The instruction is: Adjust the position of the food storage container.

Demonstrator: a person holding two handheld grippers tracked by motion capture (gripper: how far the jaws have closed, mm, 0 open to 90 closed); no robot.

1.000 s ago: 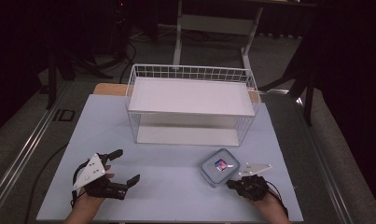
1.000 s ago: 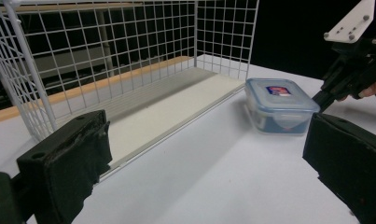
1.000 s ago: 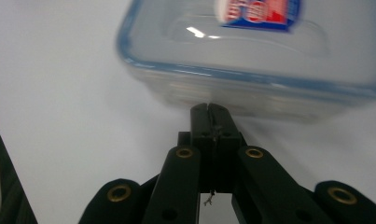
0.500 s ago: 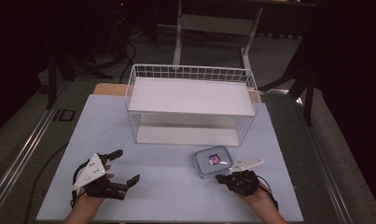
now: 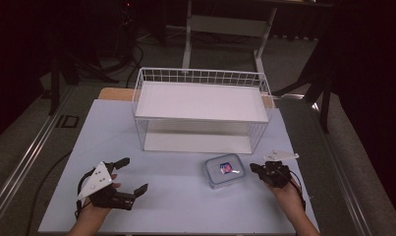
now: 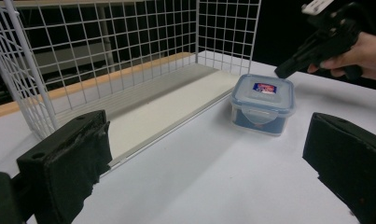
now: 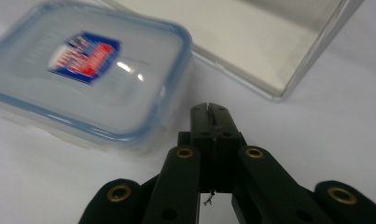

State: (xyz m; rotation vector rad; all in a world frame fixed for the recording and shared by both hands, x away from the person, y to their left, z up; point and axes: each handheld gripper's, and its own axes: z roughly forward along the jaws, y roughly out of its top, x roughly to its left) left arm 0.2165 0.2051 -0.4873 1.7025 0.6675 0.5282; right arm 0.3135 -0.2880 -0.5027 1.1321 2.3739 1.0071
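Our right gripper (image 7: 212, 122) is shut on nothing, just beside the lidded box (image 5: 224, 170) on the table (image 5: 185, 206) before the wire basket (image 5: 201, 109). Pressed closed, we could shove the box aside. Our left gripper (image 5: 129, 177) gapes empty.

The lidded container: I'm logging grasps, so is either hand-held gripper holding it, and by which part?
Nothing is held. The right hand-held gripper is shut beside the container, its jaws empty; the left hand-held gripper is open, well apart.
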